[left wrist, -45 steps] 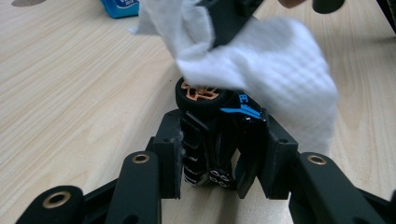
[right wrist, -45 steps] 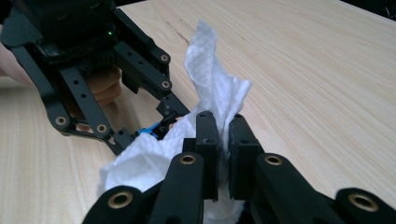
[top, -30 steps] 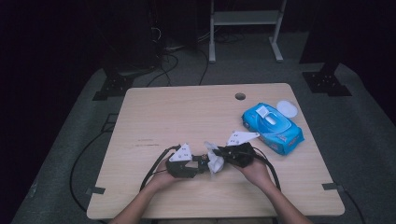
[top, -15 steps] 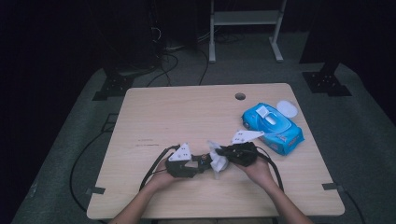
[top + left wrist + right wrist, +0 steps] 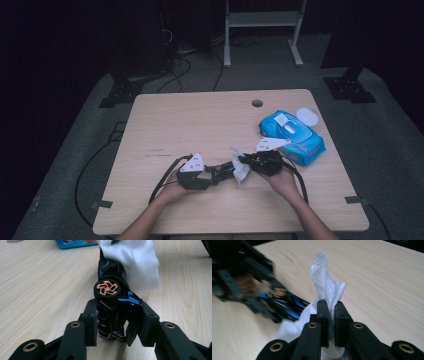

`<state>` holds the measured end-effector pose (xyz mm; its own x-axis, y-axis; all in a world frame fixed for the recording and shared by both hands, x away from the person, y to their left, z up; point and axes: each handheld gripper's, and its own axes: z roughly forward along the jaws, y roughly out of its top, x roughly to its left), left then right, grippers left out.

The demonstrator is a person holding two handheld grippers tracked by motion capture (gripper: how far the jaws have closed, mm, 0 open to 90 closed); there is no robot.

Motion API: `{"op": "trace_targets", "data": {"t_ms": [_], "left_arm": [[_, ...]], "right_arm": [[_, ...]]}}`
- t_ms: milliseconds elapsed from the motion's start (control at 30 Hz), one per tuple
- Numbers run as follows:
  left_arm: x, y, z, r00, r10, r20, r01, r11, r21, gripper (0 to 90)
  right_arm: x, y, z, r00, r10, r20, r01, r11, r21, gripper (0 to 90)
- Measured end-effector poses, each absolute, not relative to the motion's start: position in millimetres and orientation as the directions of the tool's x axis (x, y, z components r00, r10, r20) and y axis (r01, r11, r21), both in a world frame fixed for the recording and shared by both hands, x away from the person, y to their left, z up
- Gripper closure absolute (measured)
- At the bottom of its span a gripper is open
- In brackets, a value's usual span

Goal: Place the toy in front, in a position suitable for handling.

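The left tongs [image 5: 117, 325] clamp a black-and-blue toy car [image 5: 113, 297] near the tabletop's [image 5: 200, 120] near edge. The right tongs [image 5: 331, 312] pinch a white wet wipe [image 5: 325, 287], which touches the car's right end.

I see a glossy black toy car [image 5: 113, 302] with bright blue stripes and a copper-and-red wheel hub. Beside the car, the wipe [image 5: 325, 287] is plain white. My grippers' jaws are matte black with brass-coloured rivets. The table [image 5: 200, 120] under the car is pale wood with fine grain. Beyond the car lies a blue wipes pack [image 5: 292, 135] with a white lid.
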<state>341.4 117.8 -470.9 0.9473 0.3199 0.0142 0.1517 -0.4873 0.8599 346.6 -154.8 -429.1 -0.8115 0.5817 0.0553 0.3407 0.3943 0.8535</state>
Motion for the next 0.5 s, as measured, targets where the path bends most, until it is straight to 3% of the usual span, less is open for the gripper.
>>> {"op": "trace_targets", "data": {"t_ms": [167,500], "left_arm": [[343.5,120.2,-472.1,0.947,0.323,-0.006,0.167,-0.474,0.865,58.2],[344.6,121.8,-470.4,0.95,0.311,0.016,0.144,-0.486,0.862,58.2]], "right_arm": [[343.3,-135.8,-430.2,-0.847,0.531,0.025,0.298,0.434,0.85,84.5],[352.1,-186.1,-428.3,-0.775,0.629,0.051,0.381,0.402,0.833,84.5]]}}
